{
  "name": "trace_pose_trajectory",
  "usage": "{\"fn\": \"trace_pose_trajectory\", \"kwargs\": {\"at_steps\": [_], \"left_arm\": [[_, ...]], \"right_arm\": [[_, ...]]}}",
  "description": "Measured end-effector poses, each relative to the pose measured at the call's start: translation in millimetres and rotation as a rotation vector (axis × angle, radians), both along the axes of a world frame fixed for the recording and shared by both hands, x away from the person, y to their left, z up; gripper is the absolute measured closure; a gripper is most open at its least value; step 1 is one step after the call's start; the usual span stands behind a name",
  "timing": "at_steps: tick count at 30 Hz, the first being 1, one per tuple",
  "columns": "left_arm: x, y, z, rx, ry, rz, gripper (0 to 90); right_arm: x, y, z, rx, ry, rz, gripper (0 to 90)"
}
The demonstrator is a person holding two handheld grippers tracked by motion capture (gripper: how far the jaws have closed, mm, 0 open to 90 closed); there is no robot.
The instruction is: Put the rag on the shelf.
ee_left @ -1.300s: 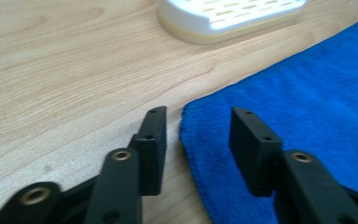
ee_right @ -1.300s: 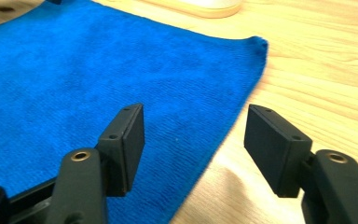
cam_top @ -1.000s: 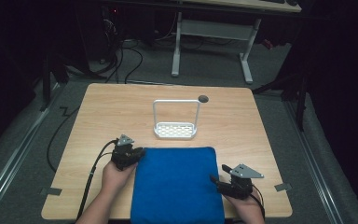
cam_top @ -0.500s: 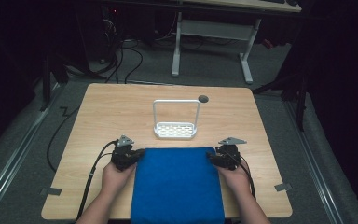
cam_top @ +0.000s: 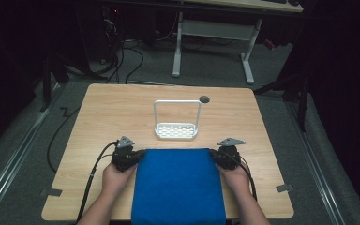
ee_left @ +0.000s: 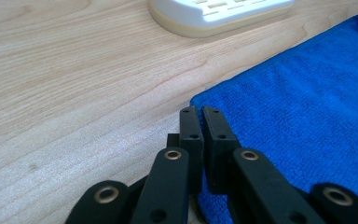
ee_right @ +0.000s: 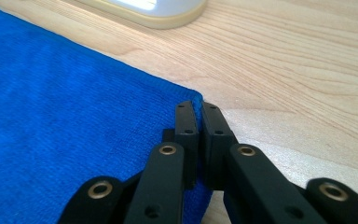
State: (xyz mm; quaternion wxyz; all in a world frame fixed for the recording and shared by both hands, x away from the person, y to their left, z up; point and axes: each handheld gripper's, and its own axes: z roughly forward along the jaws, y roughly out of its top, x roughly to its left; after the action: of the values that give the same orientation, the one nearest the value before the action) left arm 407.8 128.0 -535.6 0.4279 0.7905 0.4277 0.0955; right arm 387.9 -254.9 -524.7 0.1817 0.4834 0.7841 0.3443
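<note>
Blue towel [cam_top: 178, 185]: lower centre of the surface [cam_top: 122, 112].
Left hand-held gripper [cam_top: 136, 157]: clenched on the towel's far-left corner.
Right hand-held gripper [cam_top: 214, 157]: just closed, pinching the far-right corner.
Advice: lift both corners evenly, keeping the edge taut.

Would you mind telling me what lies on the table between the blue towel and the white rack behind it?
Only bare wood: the high view shows a narrow strip of table separating blue towel from white rack.

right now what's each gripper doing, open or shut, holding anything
left gripper: shut on the far left corner of the blue towel.
right gripper: jaws have just closed, shut on the towel's far right corner.
</note>
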Motion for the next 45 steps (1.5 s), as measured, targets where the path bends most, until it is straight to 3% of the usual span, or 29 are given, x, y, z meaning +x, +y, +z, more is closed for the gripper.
{"fn": "trace_pose_trajectory", "kwargs": {"at_steps": [4,5,9,13,21,29,31,45], "left_arm": [[-4.0,3.5,5.0,-0.030,-0.017,0.002,87.9],[-7.5,3.7,9.9,-0.032,-0.048,0.005,87.9],[-13.6,3.6,17.7,-0.050,-0.081,0.010,88.0],[-21.8,2.5,25.8,-0.056,-0.133,0.007,87.9],[-30.9,9.7,42.8,-0.110,-0.221,0.025,88.0],[-42.5,10.2,57.4,-0.127,-0.306,0.036,87.9],[-46.9,10.7,61.2,-0.137,-0.328,0.037,87.9],[-75.3,21.4,90.9,-0.215,-0.442,0.051,88.0]], "right_arm": [[-7.4,1.2,6.3,0.005,-0.050,0.022,87.8],[-12.0,2.7,10.8,0.006,-0.083,0.036,87.8],[-18.6,4.4,16.0,0.013,-0.122,0.051,87.9],[-30.3,5.2,25.4,0.051,-0.168,0.057,88.0],[-38.7,9.4,37.5,0.080,-0.255,0.065,88.0],[-46.2,11.7,44.0,0.103,-0.317,0.064,88.0],[-49.0,12.0,51.8,0.135,-0.346,0.060,88.0],[-58.7,20.2,87.3,0.196,-0.478,0.078,88.0]]}}
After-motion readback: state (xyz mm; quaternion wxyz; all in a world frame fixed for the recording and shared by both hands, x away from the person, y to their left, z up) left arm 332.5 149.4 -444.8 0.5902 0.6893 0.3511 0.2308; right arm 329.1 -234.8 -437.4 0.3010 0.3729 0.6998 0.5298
